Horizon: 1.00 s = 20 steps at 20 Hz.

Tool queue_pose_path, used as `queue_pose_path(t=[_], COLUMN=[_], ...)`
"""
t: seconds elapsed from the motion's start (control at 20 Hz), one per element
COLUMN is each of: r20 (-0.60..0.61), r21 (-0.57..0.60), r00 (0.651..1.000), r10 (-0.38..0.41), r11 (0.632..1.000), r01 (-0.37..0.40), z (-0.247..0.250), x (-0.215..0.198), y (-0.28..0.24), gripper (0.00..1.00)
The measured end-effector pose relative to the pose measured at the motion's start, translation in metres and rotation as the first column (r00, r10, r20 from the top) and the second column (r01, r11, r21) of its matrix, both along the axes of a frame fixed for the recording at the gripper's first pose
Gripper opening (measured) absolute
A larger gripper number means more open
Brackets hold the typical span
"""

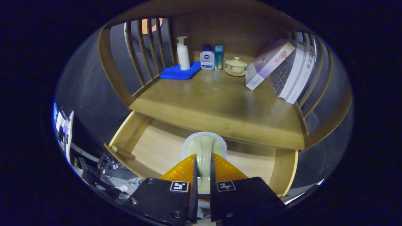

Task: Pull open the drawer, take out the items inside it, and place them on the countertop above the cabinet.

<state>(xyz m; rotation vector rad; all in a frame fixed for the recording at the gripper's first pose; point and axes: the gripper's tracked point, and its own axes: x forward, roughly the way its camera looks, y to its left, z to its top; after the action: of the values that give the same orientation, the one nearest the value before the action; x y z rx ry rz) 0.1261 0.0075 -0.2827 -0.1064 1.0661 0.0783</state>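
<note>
My gripper [203, 157] is shut on a pale green item with a white rim, something like a brush or scrubber with a handle [204, 147]. Both fingers press on its handle, and its head sticks out just ahead of the fingertips. The item hangs above the pulled-open wooden drawer [157, 147], whose pale floor shows bare on both sides of the fingers. Beyond the item runs the front edge of the wooden countertop [220, 103] above the cabinet.
At the back of the countertop stand a white pump bottle [183, 53] on a folded blue cloth [179, 72], a small white bottle [207, 58], a blue bottle [218, 56] and a lidded cup [235, 66]. Books [282, 69] lean at the right. Slatted wooden sides flank the counter.
</note>
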Motion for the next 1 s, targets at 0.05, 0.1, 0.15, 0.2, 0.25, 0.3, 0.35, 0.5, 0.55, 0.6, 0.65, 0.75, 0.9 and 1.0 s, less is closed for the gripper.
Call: queue_pose_path(t=[0.05,0.1,0.15,0.2,0.25,0.3,0.35,0.5,0.55,0.6,0.65,0.75,0.9,1.0], r20=[0.013,0.026,0.040,0.055,0.073,0.086,0.100,0.133,0.135,0.138,0.138,0.131,0.125,0.122], r21=[0.000,-0.005,-0.008,-0.009,-0.012,-0.019,-0.027,-0.050,-0.043,-0.044,-0.055,-0.064,-0.087,-0.089], r00=[1.000,0.999,0.999,0.998,0.996,0.993,0.991,0.985,0.984,0.984,0.983,0.984,0.984,0.983], r10=[-0.010,-0.019,-0.027,-0.044,-0.060,-0.081,-0.090,-0.110,-0.114,-0.115,-0.118,-0.121,-0.125,-0.135], r11=[1.000,1.000,1.000,0.999,0.998,0.996,0.995,0.992,0.992,0.992,0.990,0.989,0.987,0.985], r01=[0.010,0.019,0.028,0.045,0.061,0.083,0.093,0.118,0.121,0.122,0.126,0.130,0.136,0.146], z=[0.005,0.010,0.014,0.018,0.021,0.024,0.026,0.033,0.034,0.034,0.031,0.024,0.016,0.011], x=[0.006,0.013,0.021,0.030,0.040,0.049,0.059,0.087,0.093,0.100,0.107,0.118,0.135,0.144], y=[-0.002,-0.004,-0.006,-0.008,-0.010,-0.015,-0.018,-0.027,-0.026,-0.026,-0.030,-0.029,-0.033,-0.034], gripper=[0.19,0.18,0.19,0.19,0.19,0.19,0.19,0.18,0.18,0.19,0.19,0.18,0.19,0.18])
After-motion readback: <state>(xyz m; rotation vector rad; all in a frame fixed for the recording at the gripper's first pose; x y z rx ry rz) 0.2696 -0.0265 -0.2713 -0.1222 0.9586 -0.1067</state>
